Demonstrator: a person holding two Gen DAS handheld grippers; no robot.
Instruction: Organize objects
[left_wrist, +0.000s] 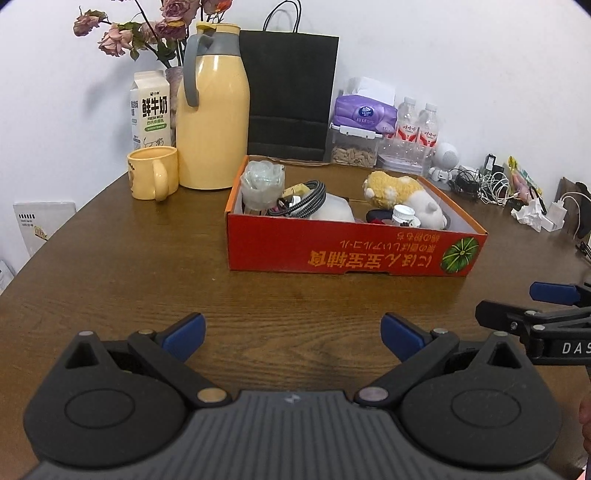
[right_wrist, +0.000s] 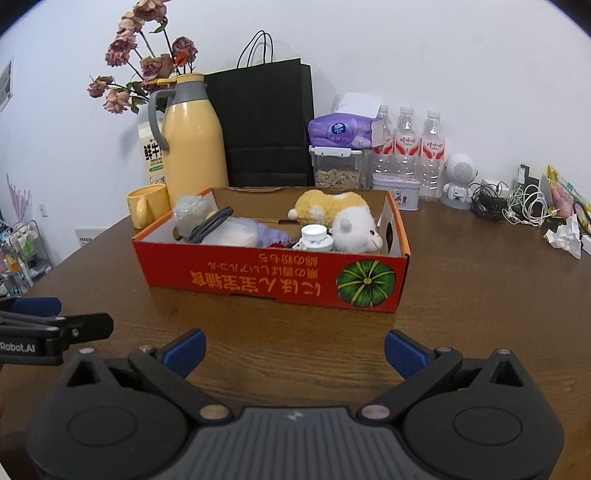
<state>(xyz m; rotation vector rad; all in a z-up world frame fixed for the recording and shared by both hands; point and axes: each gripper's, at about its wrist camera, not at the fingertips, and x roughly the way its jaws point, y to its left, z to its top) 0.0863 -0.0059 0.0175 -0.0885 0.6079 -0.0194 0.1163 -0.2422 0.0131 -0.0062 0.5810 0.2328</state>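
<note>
Currently both grippers hover low over the brown table (left_wrist: 110, 258), side by side, well short of the red box (left_wrist: 351, 251). Left gripper (left_wrist: 293, 334): jaws spread wide, nothing between the blue pads. Right gripper (right_wrist: 295, 349): same, jaws wide apart, empty. Each gripper shows at the edge of the other's view, so they sit near each other w/o touching.

Task items are inside the red box, approx. table centre. Contents, left to right:
- clear plastic piece (right_wrist: 190, 210), far-left corner
- coiled braided cable (left_wrist: 303, 201), resting partly on a white pouch (left_wrist: 334, 210)
- small white jar (right_wrist: 314, 236), near the front wall
- yellow plush (right_wrist: 328, 206) at the back, white plush (right_wrist: 356, 229) in front of it, touching it

A dark item lies low by the jar; too hidden to identify.

The table in front of the box is bare, so judged state: loose items already collected, or task not yet started on the back-row clutter. Cannot tell which.

Back row, along the wall, probably parked there to keep the work area free: yellow mug (left_wrist: 153, 171) just beside a yellow flask (left_wrist: 212, 110), milk carton (left_wrist: 150, 109), black paper bag (left_wrist: 291, 96), tissue pack (right_wrist: 341, 131) on top of a clear snack tub (right_wrist: 338, 170), water bottles (right_wrist: 406, 147), tangled white cables (right_wrist: 524, 206), crumpled paper (right_wrist: 565, 234).

Open jaws + neutral stance suit a fresh reach. Risk: cables at far right are tangled and may drag neighbours if pulled.
</note>
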